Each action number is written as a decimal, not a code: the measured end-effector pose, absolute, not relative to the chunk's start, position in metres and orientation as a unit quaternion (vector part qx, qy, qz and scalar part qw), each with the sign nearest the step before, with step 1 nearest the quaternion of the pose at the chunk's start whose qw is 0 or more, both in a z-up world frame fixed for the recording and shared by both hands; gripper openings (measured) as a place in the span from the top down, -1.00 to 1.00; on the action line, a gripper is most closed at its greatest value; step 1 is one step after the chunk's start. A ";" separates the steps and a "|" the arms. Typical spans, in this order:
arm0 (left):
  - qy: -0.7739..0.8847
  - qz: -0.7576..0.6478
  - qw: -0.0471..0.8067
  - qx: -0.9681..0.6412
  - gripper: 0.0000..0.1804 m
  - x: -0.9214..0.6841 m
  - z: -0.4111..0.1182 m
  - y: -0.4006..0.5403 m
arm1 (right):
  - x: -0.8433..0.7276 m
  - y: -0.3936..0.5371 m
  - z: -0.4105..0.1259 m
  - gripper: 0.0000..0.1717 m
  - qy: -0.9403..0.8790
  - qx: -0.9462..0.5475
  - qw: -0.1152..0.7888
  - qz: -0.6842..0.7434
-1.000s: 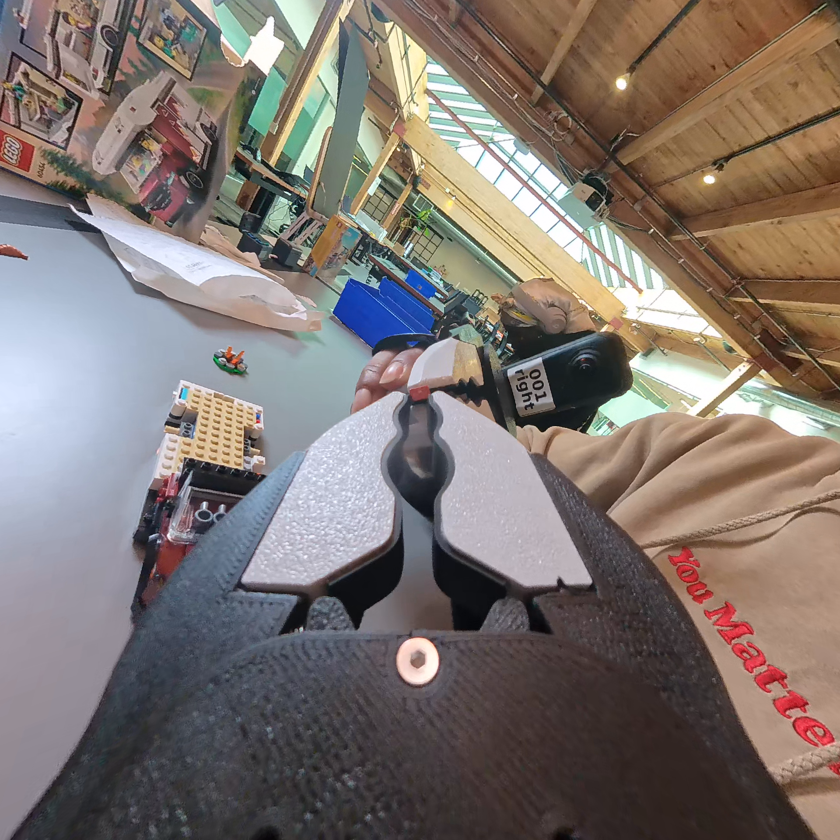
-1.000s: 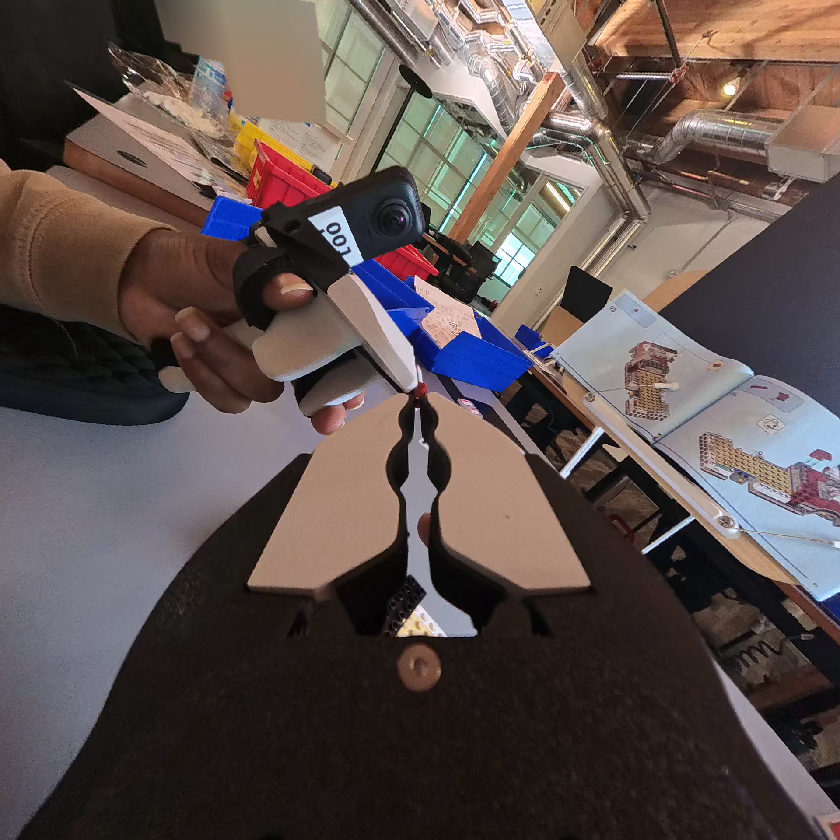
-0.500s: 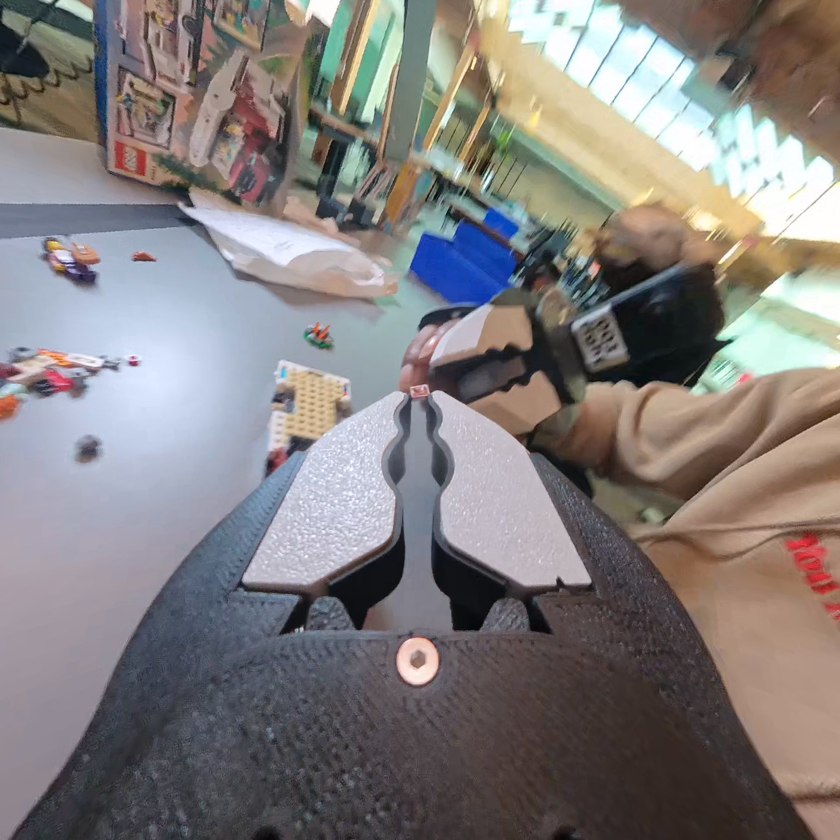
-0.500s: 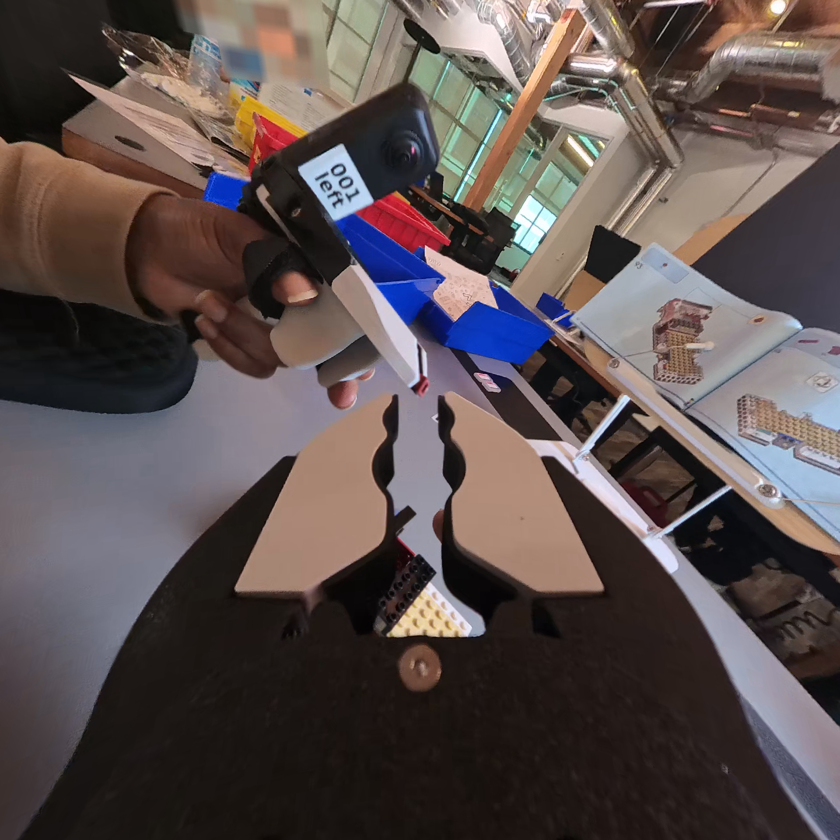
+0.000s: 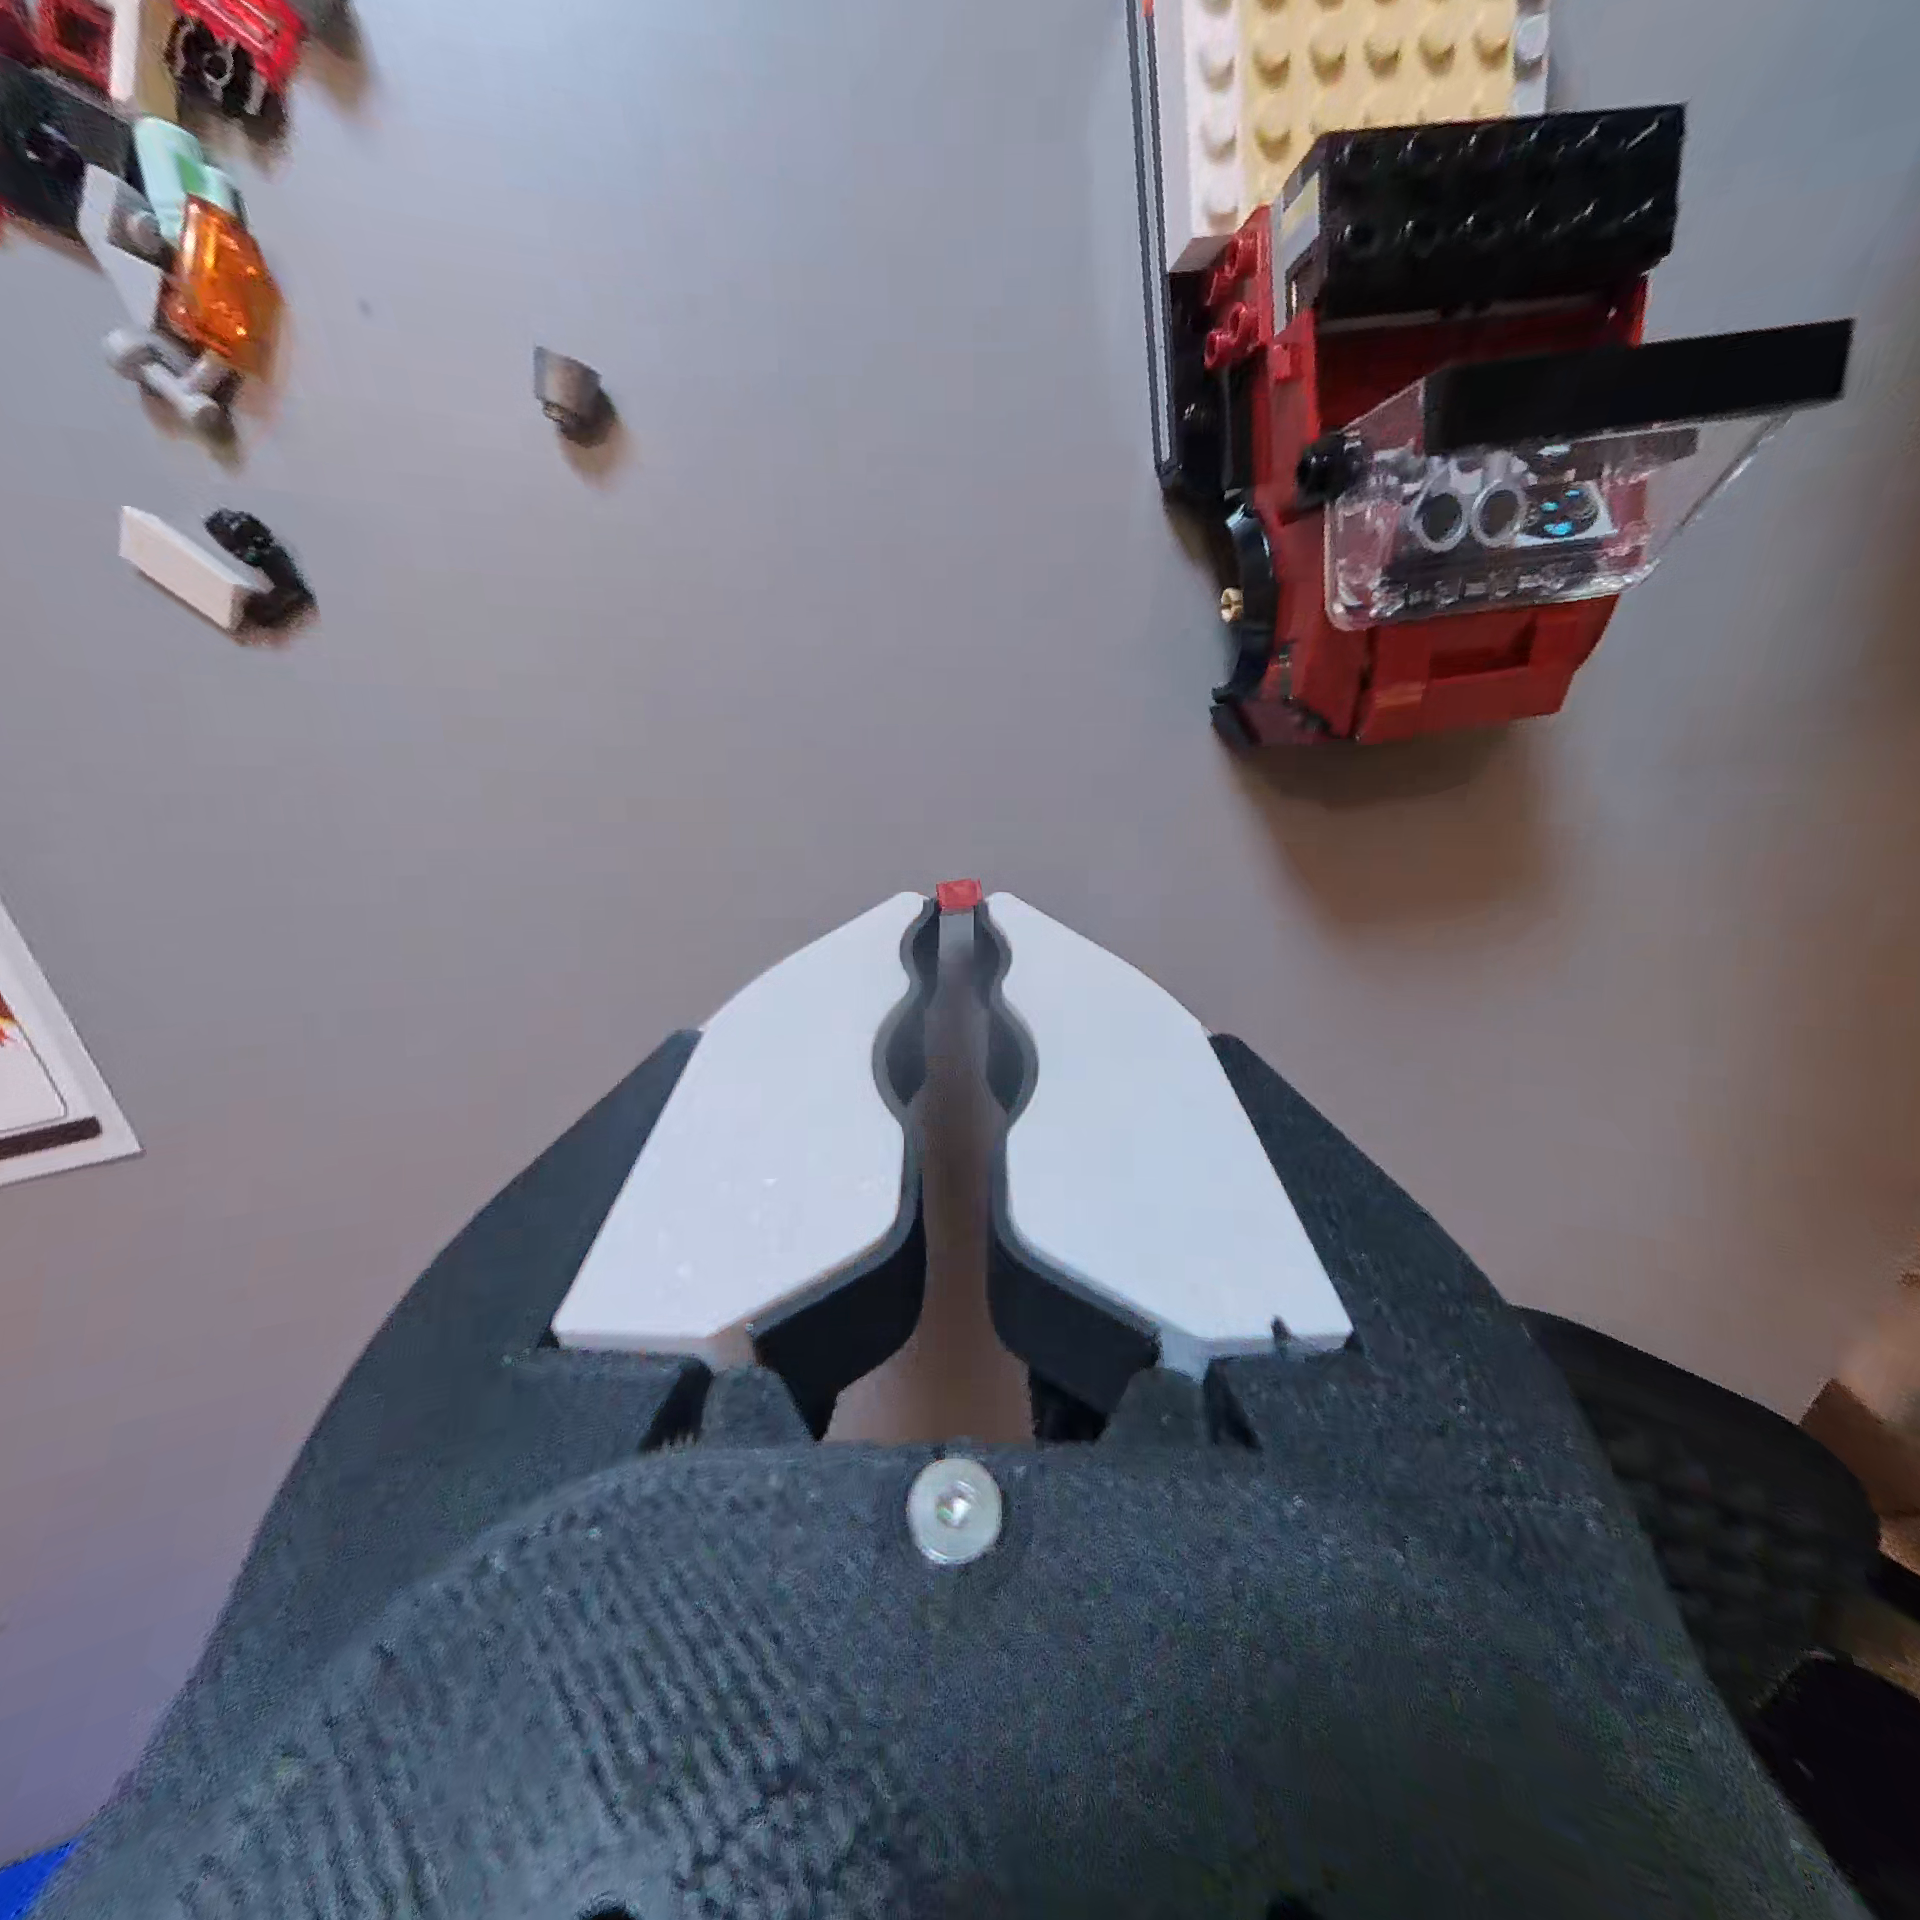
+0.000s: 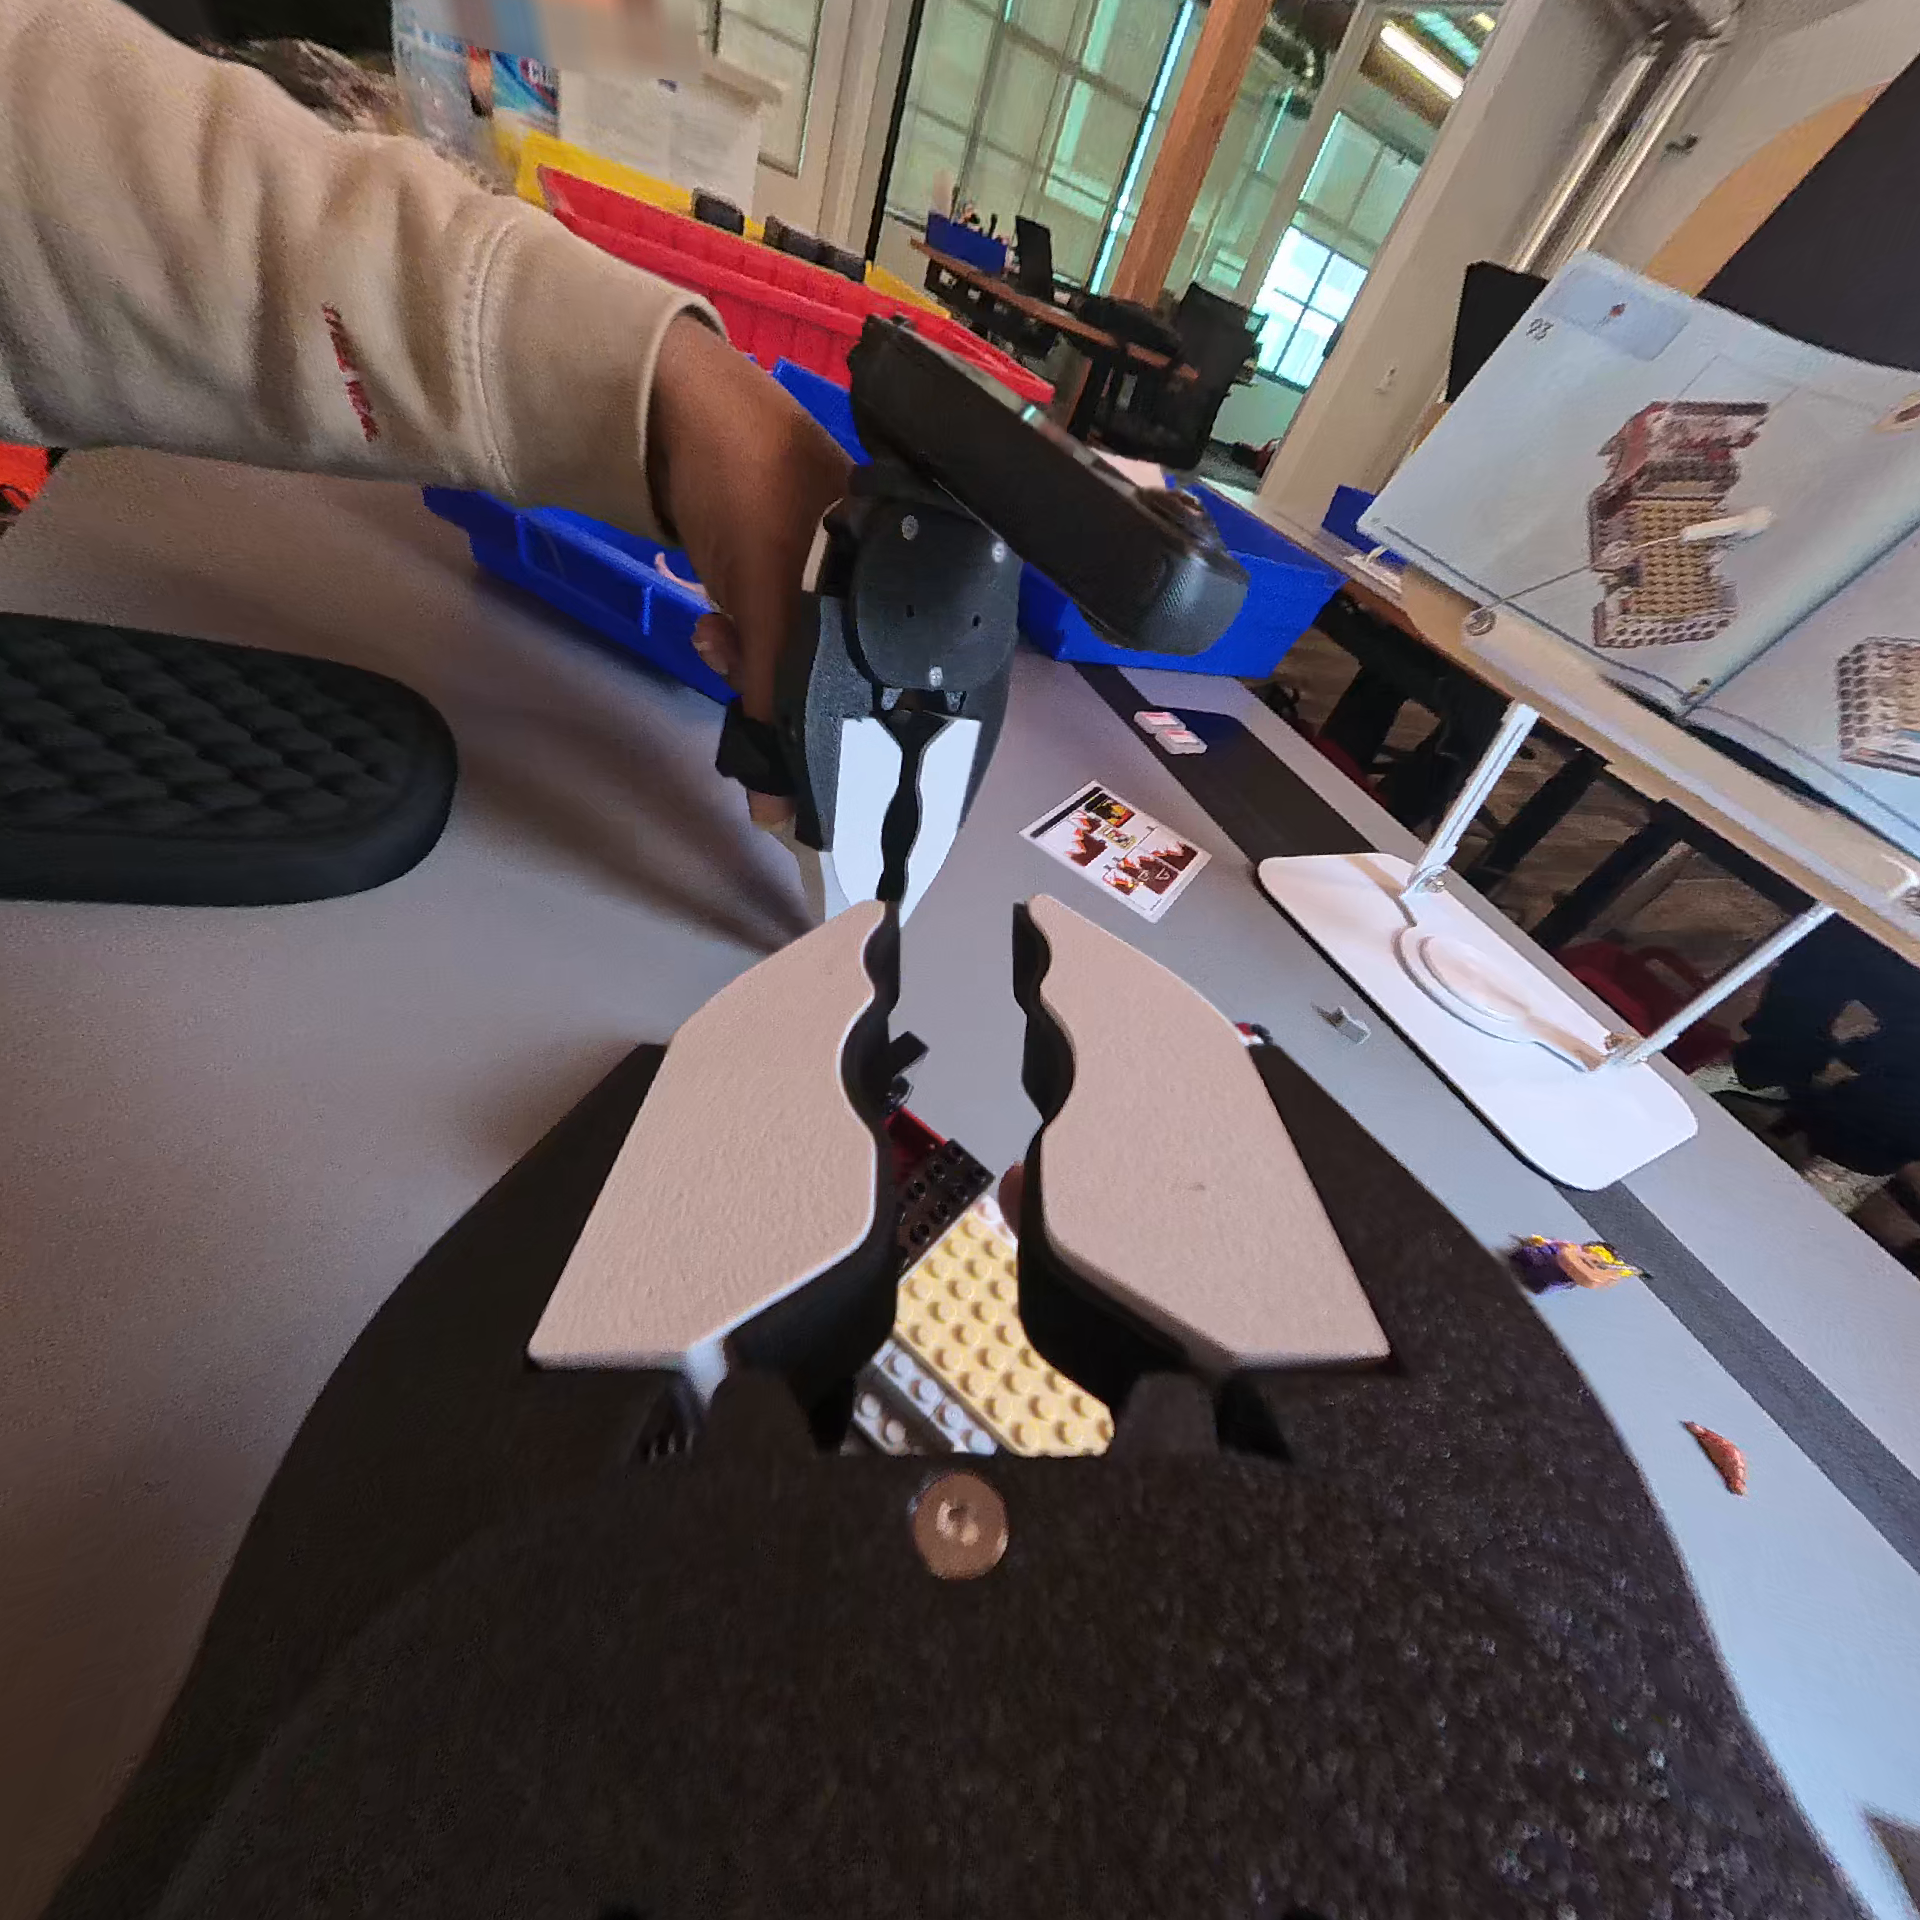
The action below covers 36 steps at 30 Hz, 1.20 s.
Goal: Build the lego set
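The left gripper [image 5: 958, 906] points straight down over bare tabletop [image 5: 727, 675], its tips pinching 1 tiny red piece [image 5: 958, 895] for a steady carry. The right gripper [image 6: 951, 925] is parted, holding nothing, above the brick model [image 6: 987, 1340].

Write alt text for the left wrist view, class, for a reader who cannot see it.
The left gripper pinches a tiny red brick piece at its fingertips above a grey table. A partly built red and black brick vehicle sits to the upper right, with loose small pieces scattered to the upper left.
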<state>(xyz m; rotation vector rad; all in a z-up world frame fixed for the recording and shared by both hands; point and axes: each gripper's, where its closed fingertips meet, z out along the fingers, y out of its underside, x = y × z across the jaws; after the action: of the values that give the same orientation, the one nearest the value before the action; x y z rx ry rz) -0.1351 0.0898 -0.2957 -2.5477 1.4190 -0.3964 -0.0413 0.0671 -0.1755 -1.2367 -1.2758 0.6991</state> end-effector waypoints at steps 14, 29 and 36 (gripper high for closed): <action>0.505 -0.123 0.124 -0.845 0.90 -0.120 -0.303 0.094 | -0.041 0.066 -0.183 0.76 -0.556 -0.530 0.564 0.303; 0.414 -0.197 0.286 -0.842 0.74 -0.130 -0.290 0.082 | -0.038 0.073 -0.180 0.76 -0.536 -0.540 0.570 0.310; 0.414 -0.208 0.288 -0.838 0.78 -0.127 -0.295 0.078 | -0.038 0.078 -0.182 0.76 -0.524 -0.551 0.569 0.314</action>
<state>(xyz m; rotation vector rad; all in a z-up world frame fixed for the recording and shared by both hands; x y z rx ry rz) -0.1267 0.0777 -0.2946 -2.2383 1.1054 -0.5556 -0.0380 0.0780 -0.1817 -1.2939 -1.2307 0.7365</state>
